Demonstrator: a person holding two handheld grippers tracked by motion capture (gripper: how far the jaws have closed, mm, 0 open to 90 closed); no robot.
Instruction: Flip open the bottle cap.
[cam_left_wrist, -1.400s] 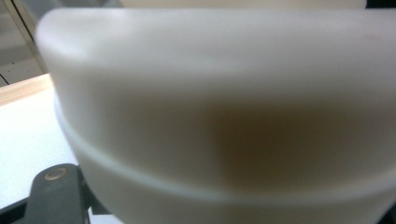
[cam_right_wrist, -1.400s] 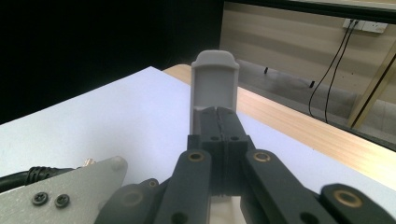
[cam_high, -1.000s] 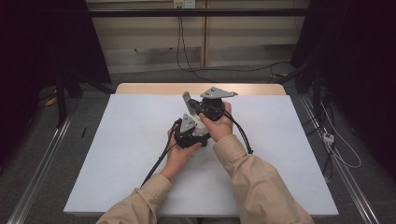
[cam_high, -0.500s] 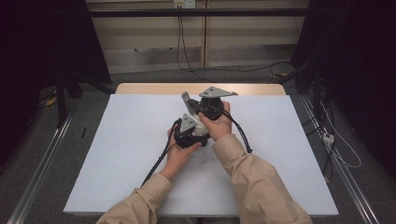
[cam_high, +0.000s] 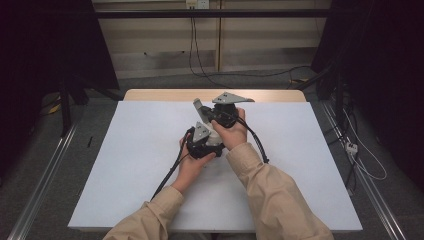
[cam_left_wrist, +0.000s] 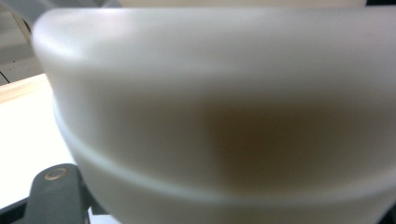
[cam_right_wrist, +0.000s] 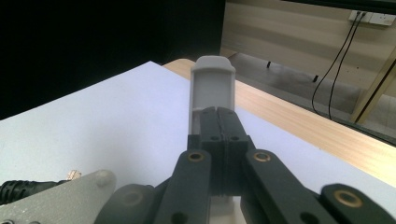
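Observation:
Both hands meet over the middle of the white table (cam_high: 125, 165). My right gripper (cam_high: 206, 114) lies farther back, a grey plate on top. In the right gripper view its black jaws are pressed together (cam_right_wrist: 218, 112), and a pale grey block (cam_right_wrist: 212, 86) rises just beyond the tips; whether they pinch it is unclear. The block (cam_high: 198, 106) also sticks up in the high view. My left gripper (cam_high: 209, 139) sits nearer, against the right hand. A blurred white rounded object (cam_left_wrist: 224, 116) bulges very close between its jaws, with one black jaw link at lower left.
Black cables (cam_high: 167, 175) trail from both grippers toward the table's front and right. A wooden strip (cam_high: 150, 95) borders the far edge. Metal rails (cam_high: 40, 180) run along the floor on both sides, and wires hang from a wall socket behind.

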